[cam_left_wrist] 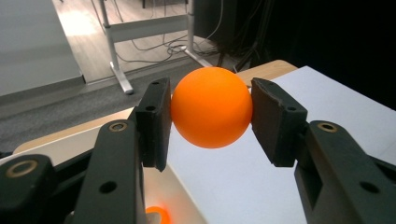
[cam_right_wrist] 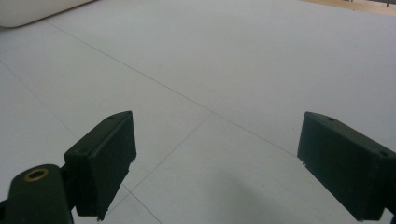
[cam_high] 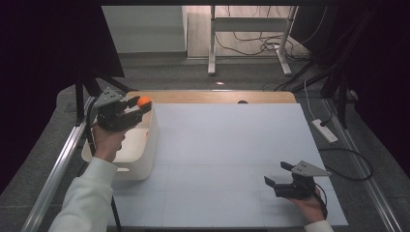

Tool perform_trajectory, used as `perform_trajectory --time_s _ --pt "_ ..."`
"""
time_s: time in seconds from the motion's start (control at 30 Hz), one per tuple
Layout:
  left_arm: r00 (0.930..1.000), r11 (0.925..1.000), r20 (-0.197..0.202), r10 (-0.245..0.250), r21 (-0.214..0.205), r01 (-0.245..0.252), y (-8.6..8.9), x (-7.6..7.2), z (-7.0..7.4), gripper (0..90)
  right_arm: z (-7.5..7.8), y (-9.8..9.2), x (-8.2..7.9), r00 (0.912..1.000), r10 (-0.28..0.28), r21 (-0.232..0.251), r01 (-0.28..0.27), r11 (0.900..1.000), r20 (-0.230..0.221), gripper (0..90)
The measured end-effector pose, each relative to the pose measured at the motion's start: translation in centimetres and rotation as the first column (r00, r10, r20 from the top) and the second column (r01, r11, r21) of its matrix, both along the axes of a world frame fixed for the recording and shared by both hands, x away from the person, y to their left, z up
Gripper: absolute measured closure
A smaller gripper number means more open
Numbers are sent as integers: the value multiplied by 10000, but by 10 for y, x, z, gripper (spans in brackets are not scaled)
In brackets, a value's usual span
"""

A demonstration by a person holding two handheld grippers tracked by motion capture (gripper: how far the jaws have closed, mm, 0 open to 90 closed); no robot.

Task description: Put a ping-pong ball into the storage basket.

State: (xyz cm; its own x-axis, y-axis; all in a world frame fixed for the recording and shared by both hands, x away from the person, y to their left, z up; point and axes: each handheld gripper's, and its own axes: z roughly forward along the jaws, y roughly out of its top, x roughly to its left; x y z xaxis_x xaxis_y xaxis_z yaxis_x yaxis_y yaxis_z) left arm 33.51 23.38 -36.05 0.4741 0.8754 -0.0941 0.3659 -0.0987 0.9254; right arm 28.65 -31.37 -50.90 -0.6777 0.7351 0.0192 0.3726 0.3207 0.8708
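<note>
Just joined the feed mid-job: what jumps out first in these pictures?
The bright orange ball stands out, pinched between the left hand-held gripper's jaws, held above the white bin at the table's left edge. The right hand-held gripper sits open and empty low over the pale table mat, near its front right corner. An orange glow shows inside the bin below the ball.

— Surroundings of the table (cam_high: 227,145)?
— Pale sheet over a wooden top; grey carpet around it. Beyond its far edge, a white desk frame (cam_high: 251,29) stands on light wood flooring with loose cables (cam_high: 251,46) beneath.
— Elsewhere?
— Dark curtains (cam_high: 43,58) at either side of the table; a white power strip (cam_high: 325,130) lies right of it. Lighting dim.
</note>
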Motion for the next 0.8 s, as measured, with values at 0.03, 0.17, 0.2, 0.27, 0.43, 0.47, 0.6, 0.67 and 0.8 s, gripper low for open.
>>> perform_trajectory --time_s 0.03,0.17,0.2,0.27,0.43,0.47,0.6,0.67,0.8 --pt "10000 10000 -23 10 -78 -10 1 1 -1 508 0 0 0 10000 2 5 -2 10000 11 112" --pt "9998 9998 -67 181 19 -181 5 3 -3 507 -1 0 1 10000 28 3 -28 10000 -12 111" --pt "9997 9997 -95 243 13 -243 7 4 -4 507 -1 0 1 10000 28 2 -28 10000 -9 111" --pt "9992 9993 -144 379 29 -378 10 5 -5 508 -1 0 1 10000 25 8 -25 10000 -9 111" --pt "9963 9963 -271 820 276 -813 19 11 -11 507 -1 1 1 10000 39 -9 -39 10000 -29 111" --pt "9954 9955 -297 909 296 -900 22 12 -12 507 -1 1 1 10000 47 -17 -47 10000 -27 111" --pt "9922 9926 -360 1194 247 -1186 32 13 -15 507 -1 1 1 10000 71 -45 -71 10000 -23 111" --pt "9903 9910 -415 1328 250 -1319 37 14 -17 507 -1 1 1 10000 57 -32 -57 10000 -35 111" --pt "9860 9873 -526 1581 273 -1568 46 14 -20 507 -2 1 1 10000 71 -54 -71 10000 -51 112"
